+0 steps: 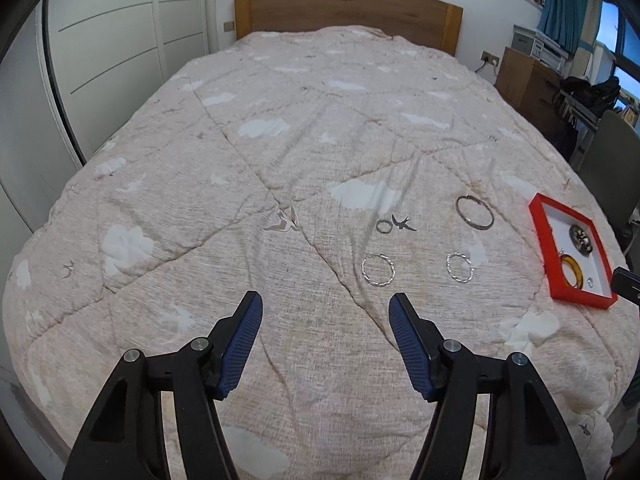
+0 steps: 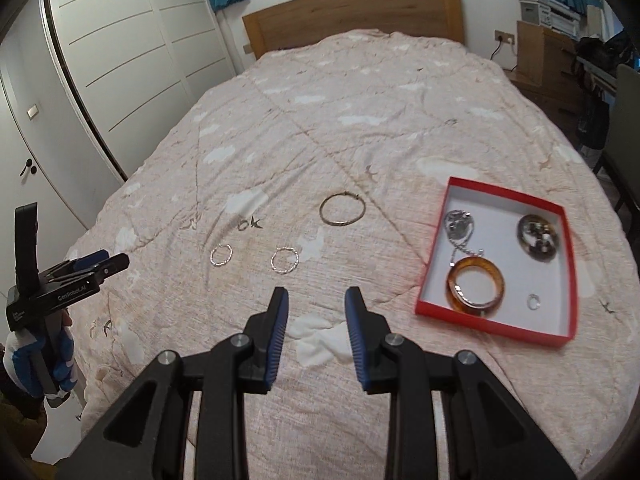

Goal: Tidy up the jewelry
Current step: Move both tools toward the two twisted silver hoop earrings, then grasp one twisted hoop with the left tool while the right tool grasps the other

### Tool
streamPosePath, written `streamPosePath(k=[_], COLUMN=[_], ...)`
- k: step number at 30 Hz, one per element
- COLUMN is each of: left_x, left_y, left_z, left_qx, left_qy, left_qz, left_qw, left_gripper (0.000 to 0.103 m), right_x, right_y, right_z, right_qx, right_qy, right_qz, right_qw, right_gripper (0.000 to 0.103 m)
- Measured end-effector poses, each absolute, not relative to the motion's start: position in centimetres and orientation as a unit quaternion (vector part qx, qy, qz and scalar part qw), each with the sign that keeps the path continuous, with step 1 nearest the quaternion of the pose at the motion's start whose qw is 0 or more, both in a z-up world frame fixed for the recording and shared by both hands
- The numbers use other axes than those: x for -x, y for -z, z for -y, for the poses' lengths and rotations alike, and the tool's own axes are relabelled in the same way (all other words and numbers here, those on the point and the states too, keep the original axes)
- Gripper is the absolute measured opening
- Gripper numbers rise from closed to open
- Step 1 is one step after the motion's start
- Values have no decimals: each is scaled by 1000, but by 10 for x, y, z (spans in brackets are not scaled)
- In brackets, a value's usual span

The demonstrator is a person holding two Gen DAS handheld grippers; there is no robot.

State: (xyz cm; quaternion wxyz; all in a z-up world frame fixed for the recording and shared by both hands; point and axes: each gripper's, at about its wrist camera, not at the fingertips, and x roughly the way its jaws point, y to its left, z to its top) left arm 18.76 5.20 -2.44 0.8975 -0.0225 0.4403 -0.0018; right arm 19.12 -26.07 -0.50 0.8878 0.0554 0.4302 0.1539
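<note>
1. Silver hoops lie loose on the pink quilt: two twisted hoop earrings, the left hoop earring and the right hoop earring, side by side, with a small ring and a thin bangle farther off.
2. At the right sits the red tray, already holding an amber bangle, a chain pendant, a dark brooch-like piece and a tiny ring.
3. Both tools are empty: the left gripper has its jaws spread wide, the right gripper is narrower but parted, pinching nothing.
4. From the left gripper, the left hoop earring lies just ahead and slightly right, flat on the cloth, so it looks the nearer pick.
5. From the right gripper, both earrings lie ahead and left, the tray ahead and right; the left gripper seems closer to the earrings.
</note>
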Motion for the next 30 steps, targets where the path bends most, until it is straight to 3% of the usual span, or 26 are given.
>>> streamPosePath(k=[15, 21, 30], left_x=[-266, -288, -300], left_y=[93, 118, 138], left_z=[-35, -24, -26], left_qx=[32, 36, 51], left_qy=[31, 50, 55], left_qz=[-496, -521, -534], left_qw=[867, 851, 842], left_gripper=[45, 24, 21], right_x=[-281, -309, -333], right_y=[88, 107, 136], right_z=[218, 203, 192], right_qx=[-42, -40, -45], right_qy=[-206, -221, -230], right_qz=[-494, -502, -523], right_qw=[844, 835, 819], right_gripper=[28, 28, 28])
